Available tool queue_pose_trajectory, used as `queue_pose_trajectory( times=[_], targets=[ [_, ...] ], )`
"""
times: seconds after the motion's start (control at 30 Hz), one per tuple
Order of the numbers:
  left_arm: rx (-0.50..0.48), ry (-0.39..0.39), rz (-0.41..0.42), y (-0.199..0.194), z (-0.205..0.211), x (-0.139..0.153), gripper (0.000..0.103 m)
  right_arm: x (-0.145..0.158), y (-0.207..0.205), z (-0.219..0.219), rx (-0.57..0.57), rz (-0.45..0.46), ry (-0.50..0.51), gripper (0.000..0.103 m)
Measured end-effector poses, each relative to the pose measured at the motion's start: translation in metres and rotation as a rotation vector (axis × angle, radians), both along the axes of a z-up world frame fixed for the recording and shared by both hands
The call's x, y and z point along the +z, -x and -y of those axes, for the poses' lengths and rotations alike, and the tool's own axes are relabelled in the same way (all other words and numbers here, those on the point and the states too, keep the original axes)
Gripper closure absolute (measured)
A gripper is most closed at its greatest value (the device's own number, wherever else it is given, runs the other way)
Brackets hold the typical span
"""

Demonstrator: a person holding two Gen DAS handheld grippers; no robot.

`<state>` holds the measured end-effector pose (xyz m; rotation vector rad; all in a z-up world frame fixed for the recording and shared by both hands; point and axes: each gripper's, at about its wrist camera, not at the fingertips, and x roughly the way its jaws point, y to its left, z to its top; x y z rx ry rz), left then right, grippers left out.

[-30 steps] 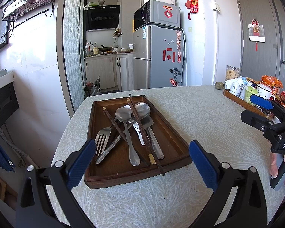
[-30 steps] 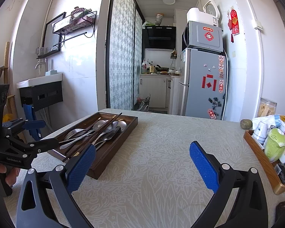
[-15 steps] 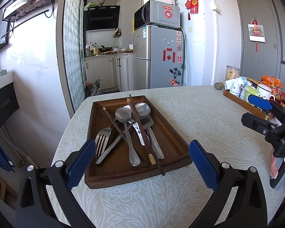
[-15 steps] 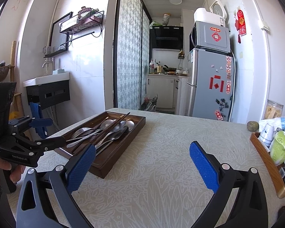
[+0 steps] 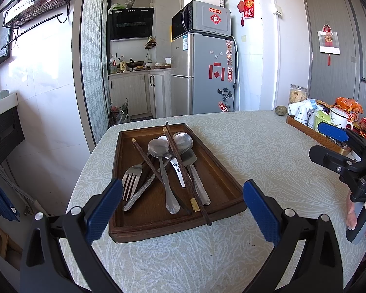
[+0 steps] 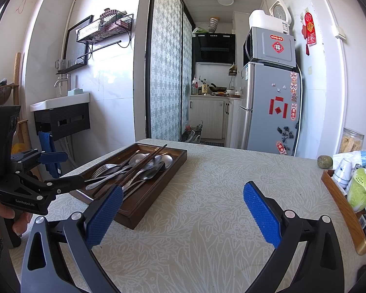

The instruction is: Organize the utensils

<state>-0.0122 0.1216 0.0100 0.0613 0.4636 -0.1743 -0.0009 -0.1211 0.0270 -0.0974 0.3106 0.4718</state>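
Observation:
A dark wooden tray (image 5: pixel 225 183) lies on the left part of the table, and it also shows in the right wrist view (image 6: pixel 175 157). Piled crosswise in it are a fork (image 5: pixel 131 178), two spoons (image 5: pixel 158 147), a pair of dark chopsticks (image 5: pixel 177 155) and a knife (image 5: pixel 178 171). My left gripper (image 5: pixel 183 185) hovers open just before the tray's near edge, holding nothing. My right gripper (image 6: pixel 183 190) is open over the bare cloth to the right of the tray, and is also in the left wrist view (image 5: pixel 329 144). A hand holds each handle.
A patterned cloth (image 5: pixel 268 151) covers the table. At the right edge stands a lighter wooden tray (image 5: pixel 302 127) crowded with cups and snack packets, with a jar (image 5: pixel 297 94) and a small round object (image 5: pixel 280 110) beside it. The table's rounded left edge runs close to the utensil tray.
The right gripper's view has turned slightly to the left and risen a little. The left gripper and the utensils have stayed where they were.

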Motion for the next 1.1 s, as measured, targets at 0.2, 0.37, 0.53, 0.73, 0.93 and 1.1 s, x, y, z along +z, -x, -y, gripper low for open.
queue_pose_trajectory(
  times=[0.2, 0.37, 0.53, 0.73, 0.93, 1.1],
  targets=[
    [-0.003, -0.001, 0.004, -0.0005, 0.0003, 0.0020, 0.003, 0.0000, -0.0001, 0.0001, 0.000, 0.000, 0.000, 0.003],
    [-0.002, -0.001, 0.003, -0.0004, 0.0007, 0.0018, 0.003, 0.0001, 0.0000, 0.0001, 0.000, 0.000, 0.000, 0.003],
    [-0.002, -0.002, 0.004, -0.0001, 0.0011, 0.0016, 0.003, 0.0001, -0.0001, 0.0001, 0.000, 0.000, 0.000, 0.003],
    [-0.002, -0.002, 0.004, 0.0002, 0.0015, 0.0014, 0.003, 0.0001, -0.0001, 0.0002, 0.000, 0.000, 0.000, 0.003],
    [-0.002, -0.002, 0.004, -0.0004, 0.0015, 0.0015, 0.003, 0.0001, -0.0001, 0.0002, 0.000, 0.000, 0.000, 0.003],
    [-0.002, -0.002, 0.005, 0.0006, 0.0021, 0.0017, 0.003, 0.0001, -0.0004, 0.0004, 0.000, 0.000, 0.000, 0.003]
  ],
)
